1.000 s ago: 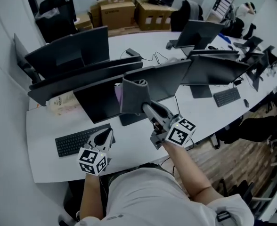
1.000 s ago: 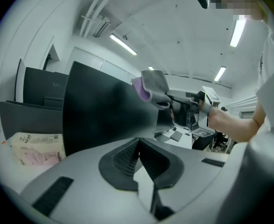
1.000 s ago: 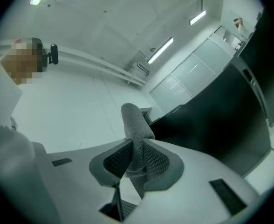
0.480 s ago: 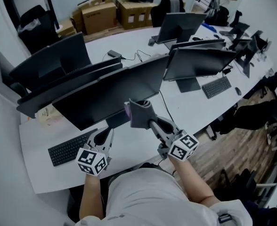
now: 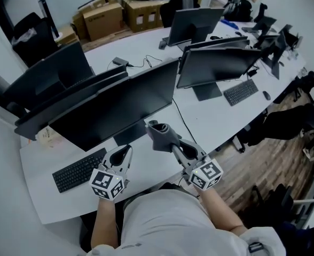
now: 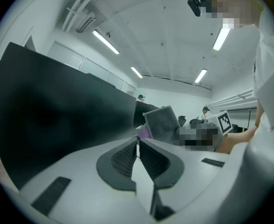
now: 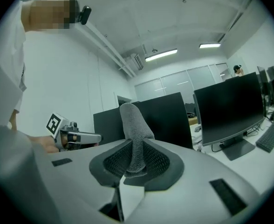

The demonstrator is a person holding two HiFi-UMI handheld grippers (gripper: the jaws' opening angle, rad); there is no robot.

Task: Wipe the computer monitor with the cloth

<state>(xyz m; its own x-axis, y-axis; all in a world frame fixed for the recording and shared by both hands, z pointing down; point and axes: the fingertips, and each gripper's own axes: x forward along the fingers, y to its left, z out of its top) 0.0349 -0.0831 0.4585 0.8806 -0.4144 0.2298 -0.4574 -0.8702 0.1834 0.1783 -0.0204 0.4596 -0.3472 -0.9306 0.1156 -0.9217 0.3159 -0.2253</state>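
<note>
- The right gripper (image 5: 172,145) has its fingers (image 7: 114,161) closed on a grey cloth (image 5: 158,134); in the right gripper view the cloth (image 7: 134,125) stands up from between the ribbed pads, its top rounded over
- The cloth is held above the white bench (image 5: 39,181), just in front of the lower edge of the large dark monitor (image 5: 119,108), near its stand; whether cloth and screen touch cannot be told
- The left gripper (image 5: 126,150) is low over the bench, just right of a black keyboard (image 5: 79,169); in the left gripper view its fingers (image 6: 124,158) are drawn together with only a thin slit between them and nothing in it
- From the left gripper view the monitor (image 6: 58,111) fills the left side as a black slab, and the cloth (image 6: 161,124) shows past the fingertips with a purple patch just beside it
- The two grippers are near each other, left and right of the monitor's stand, both pointing toward the screen
- Further monitors (image 5: 218,65) and a second keyboard (image 5: 241,91) sit along the curved bench to the right; cardboard boxes (image 5: 101,20) stand on the floor beyond
</note>
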